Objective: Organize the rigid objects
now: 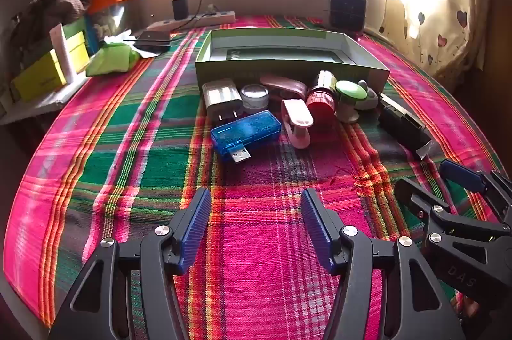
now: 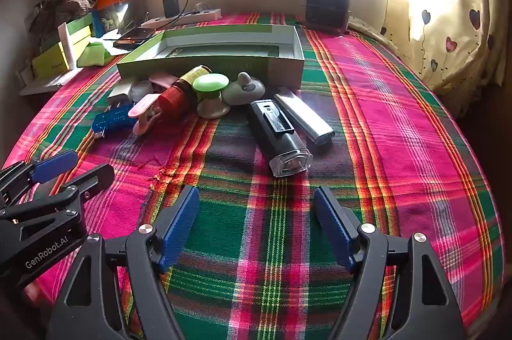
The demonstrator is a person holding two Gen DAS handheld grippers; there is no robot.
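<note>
I see one container: a shallow green box (image 1: pixel 289 69) in the upper middle of the left wrist frame, open on top. Nothing loose shows in it; only a dark printed panel lines its floor.

The items lie in a row on the plaid cloth (image 1: pixel 128 148), just in front of the box's near wall. From left to right: a white plug adapter (image 1: pixel 222 98), a small white round jar (image 1: pixel 255 96), and below them a translucent blue USB device (image 1: pixel 244 130) with its metal plug pointing to the lower right. Next come a pink clip (image 1: pixel 296 119), a red ribbed bottle (image 1: pixel 321 98) lying on its side, a green-topped knob (image 1: pixel 350 93) and a grey rounded piece (image 1: pixel 368 96). In the right wrist frame, a black torch (image 2: pixel 278 132) and a silver lighter-shaped thing (image 2: pixel 304 114) lie side by side at centre.

My left tool (image 1: pixel 256 224) stands open at bottom centre, holding nothing, well below the USB device. My right tool (image 2: pixel 256 221) is open too, empty, the torch's lens just above its gap.
</note>
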